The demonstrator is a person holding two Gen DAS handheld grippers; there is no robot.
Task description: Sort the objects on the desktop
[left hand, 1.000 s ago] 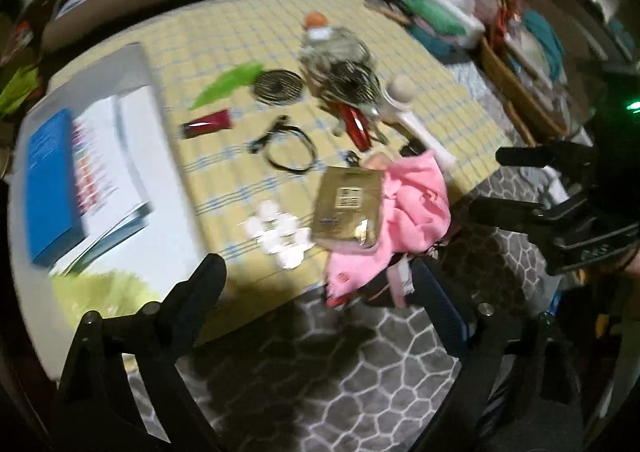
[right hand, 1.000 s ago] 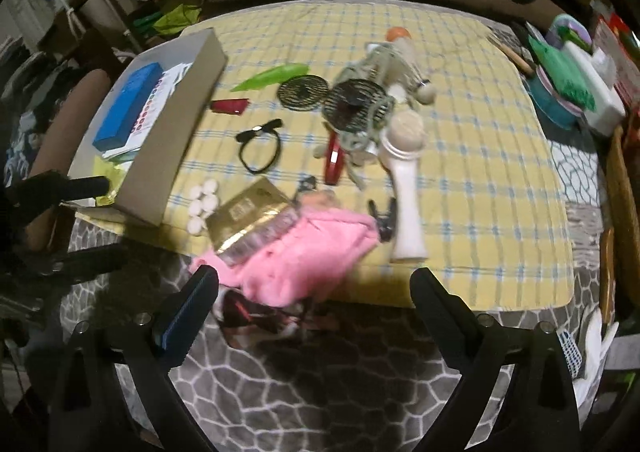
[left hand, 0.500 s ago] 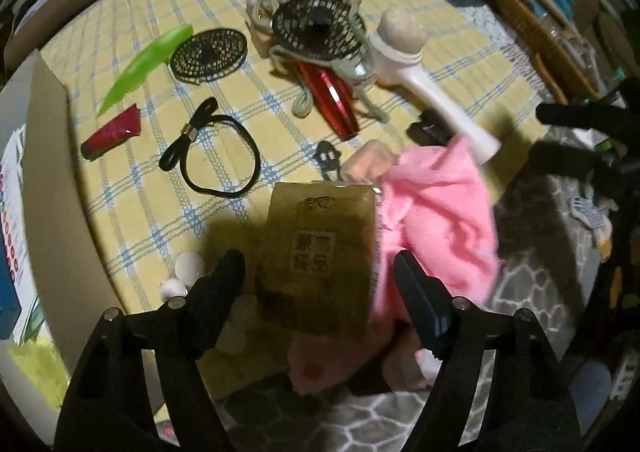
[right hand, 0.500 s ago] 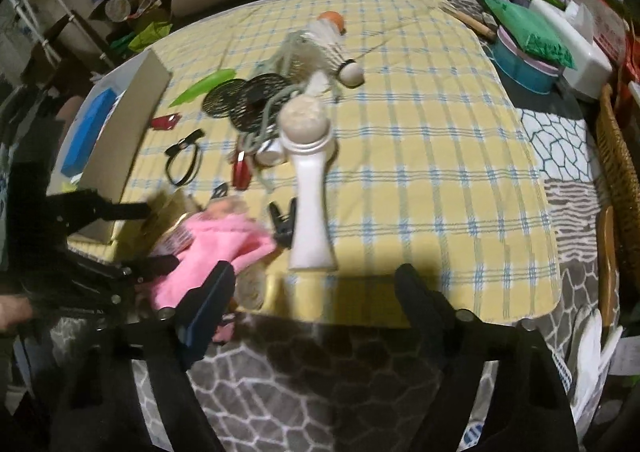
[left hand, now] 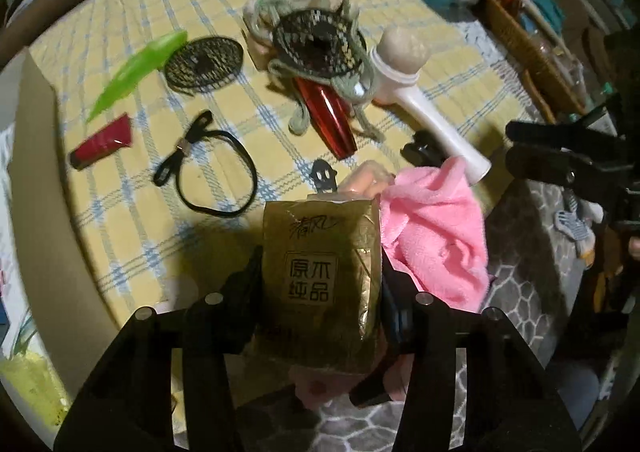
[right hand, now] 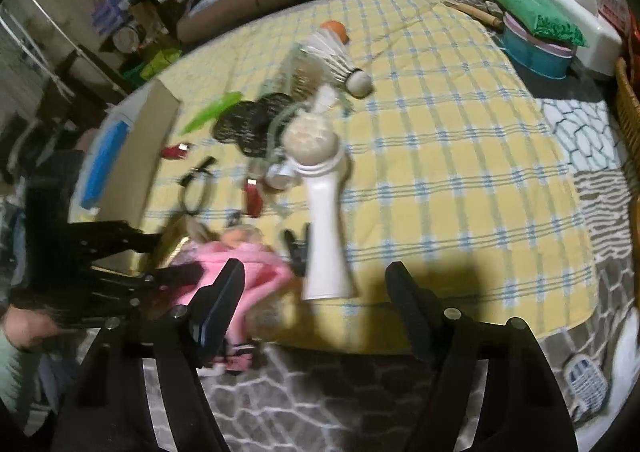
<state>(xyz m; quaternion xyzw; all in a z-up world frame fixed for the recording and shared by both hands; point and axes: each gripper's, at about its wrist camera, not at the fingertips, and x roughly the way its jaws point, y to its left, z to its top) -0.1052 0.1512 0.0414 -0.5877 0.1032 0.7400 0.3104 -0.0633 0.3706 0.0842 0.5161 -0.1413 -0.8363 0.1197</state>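
Observation:
A gold tissue pack (left hand: 320,272) lies at the near edge of the yellow checked table (left hand: 132,220), partly on a pink cloth (left hand: 436,236). My left gripper (left hand: 320,276) points down over the pack; its jaws are closing and both pads touch the pack's sides. My right gripper (right hand: 316,292) hangs at the table's edge, jaws wide but closing. The base of a white brush (right hand: 326,212) shows in its gap, untouched. Each gripper shows in the other's view, the right gripper (left hand: 560,156) at right and the left gripper (right hand: 120,260) at left.
On the cloth lie a black hair band (left hand: 218,176), a red tube (left hand: 102,142), a green leaf (left hand: 136,72), a mesh disc (left hand: 204,64), a small fan with cord (left hand: 320,44), a red case (left hand: 328,116) and a shuttlecock (right hand: 336,56). A cardboard box (left hand: 40,172) stands left.
My left gripper came down and forward over the gold pack, and its jaws narrowed onto it. My right gripper swung toward the white brush at the table's edge, and its gap shrank a little.

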